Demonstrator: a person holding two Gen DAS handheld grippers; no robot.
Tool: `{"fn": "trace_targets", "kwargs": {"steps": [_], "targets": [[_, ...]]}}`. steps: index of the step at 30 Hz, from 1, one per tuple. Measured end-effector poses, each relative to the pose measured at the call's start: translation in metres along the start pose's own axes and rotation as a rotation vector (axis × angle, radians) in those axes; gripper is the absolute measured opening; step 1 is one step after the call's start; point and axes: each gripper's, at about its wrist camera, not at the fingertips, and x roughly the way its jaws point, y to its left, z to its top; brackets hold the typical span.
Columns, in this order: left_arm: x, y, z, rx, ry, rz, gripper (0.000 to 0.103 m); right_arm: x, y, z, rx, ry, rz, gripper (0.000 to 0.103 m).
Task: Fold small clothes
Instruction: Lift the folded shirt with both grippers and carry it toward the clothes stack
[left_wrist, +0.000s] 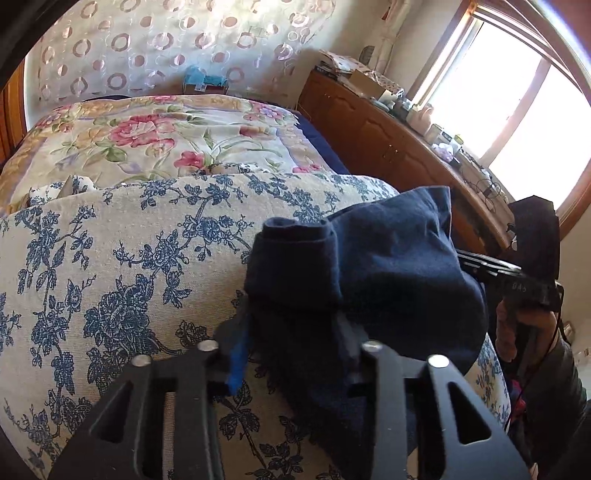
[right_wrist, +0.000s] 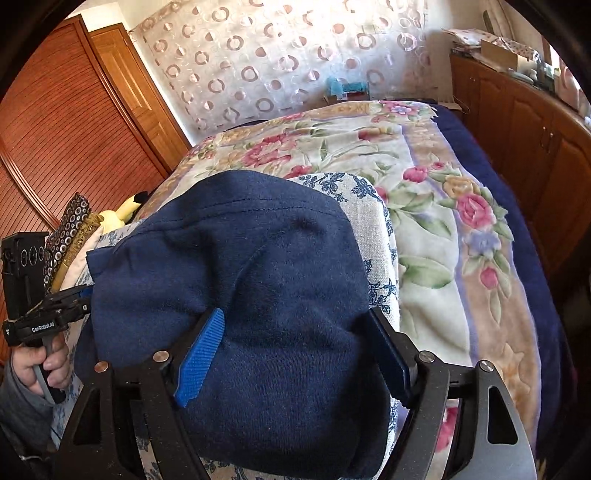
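A navy garment (right_wrist: 258, 295) is seen bunched on a blue-flowered cloth (left_wrist: 110, 277) spread over the bed, near that cloth's right edge. In the left wrist view, the left tongs (left_wrist: 291, 354) are closed on the garment's near edge, the fabric being pinched between a blue pad (left_wrist: 236, 365) and the opposite finger, and a rolled cuff (left_wrist: 295, 236) is seen just beyond the grip. In the right wrist view, the right tongs (right_wrist: 295, 350) are held wide apart, with the garment lying between the two blue pads (right_wrist: 201, 354) and draped over the linkage. Beyond the blue-flowered cloth, a pink-flowered quilt (right_wrist: 424, 206) is laid across the bed, and a wooden cabinet (left_wrist: 388, 147) is seen along the right side under a window (left_wrist: 517, 103).
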Motion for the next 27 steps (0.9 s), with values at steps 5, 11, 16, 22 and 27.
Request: {"fn": "trace_targets", "kwargs": {"steps": [5,11,16,22,27], "targets": [[-0.005,-0.007,0.000,0.025,-0.012,-0.023,0.012,0.000,0.003,-0.006,-0.007,0.018,0.067,0.038],[-0.042,-0.012,0.001,0.022,-0.098,-0.111,0.010,-0.017,0.007,-0.008,-0.044,-0.047,0.055,0.019],[-0.084,-0.011,-0.002,0.018,-0.171,-0.134,0.010,-0.041,0.035,-0.001,-0.113,-0.131,0.063,0.018],[-0.156,0.014,-0.007,-0.006,-0.298,-0.103,0.010,-0.055,0.093,0.023,-0.232,-0.207,0.126,0.018],[-0.225,0.058,-0.017,-0.033,-0.404,0.018,0.010,-0.035,0.156,0.055,-0.345,-0.230,0.219,0.018]]}}
